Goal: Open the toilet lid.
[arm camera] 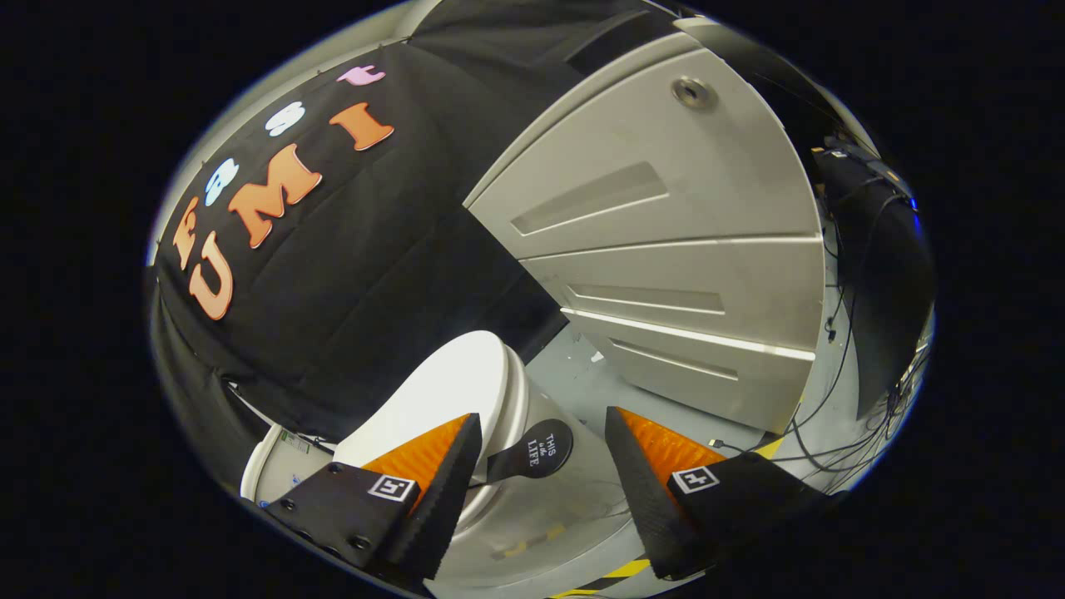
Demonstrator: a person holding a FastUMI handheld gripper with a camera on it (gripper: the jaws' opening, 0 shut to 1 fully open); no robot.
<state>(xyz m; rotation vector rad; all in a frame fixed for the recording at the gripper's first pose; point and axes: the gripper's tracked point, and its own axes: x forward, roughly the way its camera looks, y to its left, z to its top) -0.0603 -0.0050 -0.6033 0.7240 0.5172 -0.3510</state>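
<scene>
The white toilet lid (453,387) lies shut on the bowl (541,516), with the tank (274,466) behind it against the black cloth wall. A black round tab (537,449) sticks out from the lid's front edge. My gripper (541,424) is open, with the tab in the gap between the fingers and touching neither. The left finger (433,491) overlaps the lid's front rim in the view. Beside the bowl, the right finger (641,491) hangs over the floor.
A grey cabinet (666,249) with several drawers stands just beyond the toilet on the right. Dark equipment (882,274) and loose cables (824,433) lie past it. Yellow-black tape (620,570) marks the grey floor near the bowl.
</scene>
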